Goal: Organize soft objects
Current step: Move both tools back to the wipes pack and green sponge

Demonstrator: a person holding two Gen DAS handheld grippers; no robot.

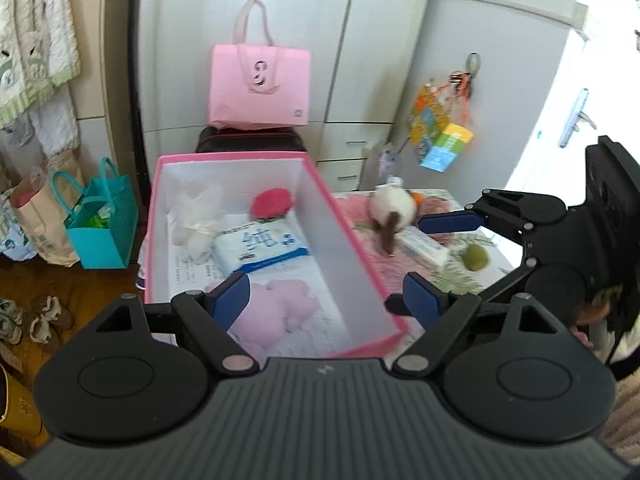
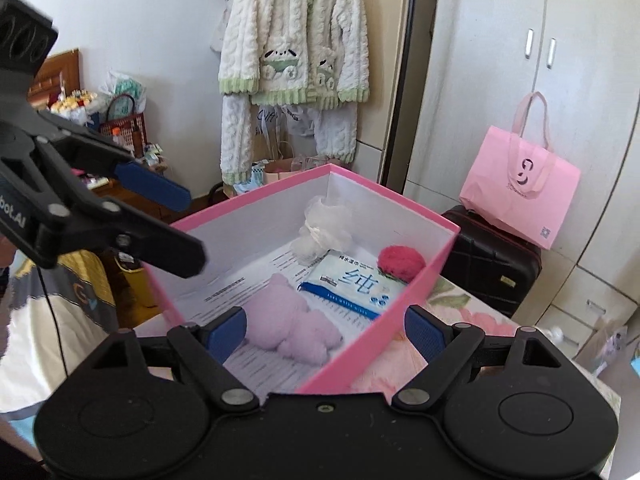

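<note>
An open pink box point(image 1: 348, 220) point(image 2: 248, 196) stands on a floral-covered table. Inside lie a pink plush point(image 1: 276, 312) point(image 2: 288, 328), a white fluffy toy point(image 1: 198, 216) point(image 2: 324, 228), a red pompom point(image 1: 272, 202) point(image 2: 400, 258) and a blue-white wipes pack point(image 1: 260, 248) point(image 2: 352, 284). Right of the box, on the cloth, are a white-and-brown plush point(image 1: 392, 212), a white pack point(image 1: 424, 246) and a green ball point(image 1: 476, 257). My left gripper point(image 1: 324, 300) point(image 2: 196, 230) hangs open over the box's near end, holding nothing. My right gripper point(image 2: 326, 336) point(image 1: 424, 264) is open and empty at the box's near corner.
A pink tote point(image 1: 260, 84) point(image 2: 520, 192) rests on a black suitcase point(image 2: 488, 256) behind the box, before grey wardrobes. On the floor at left are a teal bag point(image 1: 104, 220), paper bags and shoes point(image 1: 44, 320). A fleece suit point(image 2: 296, 40) hangs on the wall.
</note>
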